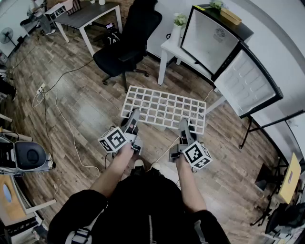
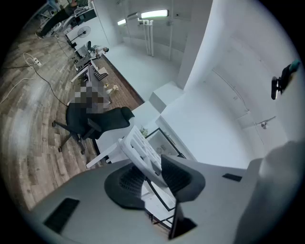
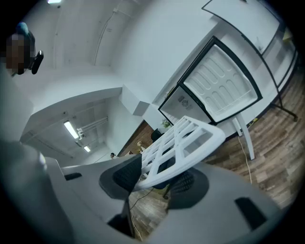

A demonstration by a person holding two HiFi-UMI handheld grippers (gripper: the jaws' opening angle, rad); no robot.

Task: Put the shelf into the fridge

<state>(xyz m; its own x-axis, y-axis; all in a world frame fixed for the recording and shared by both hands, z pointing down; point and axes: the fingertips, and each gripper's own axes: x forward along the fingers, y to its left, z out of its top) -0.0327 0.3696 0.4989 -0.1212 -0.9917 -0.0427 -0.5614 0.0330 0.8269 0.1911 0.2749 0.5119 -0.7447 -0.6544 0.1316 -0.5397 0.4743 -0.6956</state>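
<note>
A white grid shelf (image 1: 164, 108) hangs level above the wooden floor, held by its near edge. My left gripper (image 1: 132, 120) is shut on the shelf's near left corner, and my right gripper (image 1: 185, 127) is shut on its near right part. In the left gripper view the shelf (image 2: 143, 150) runs between the dark pads of the left gripper (image 2: 152, 174). The right gripper view shows the shelf (image 3: 186, 143) clamped in the right gripper (image 3: 155, 178). Beyond the shelf stands the small fridge (image 1: 209, 40), its door (image 1: 248, 81) swung open to the right.
The fridge rests on a white table (image 1: 167, 47) that also carries a potted plant (image 1: 179, 20). A black office chair (image 1: 126, 40) stands left of that table. Cables (image 1: 62, 119) trail over the floor at the left. A grey desk (image 1: 88, 14) is at the far left.
</note>
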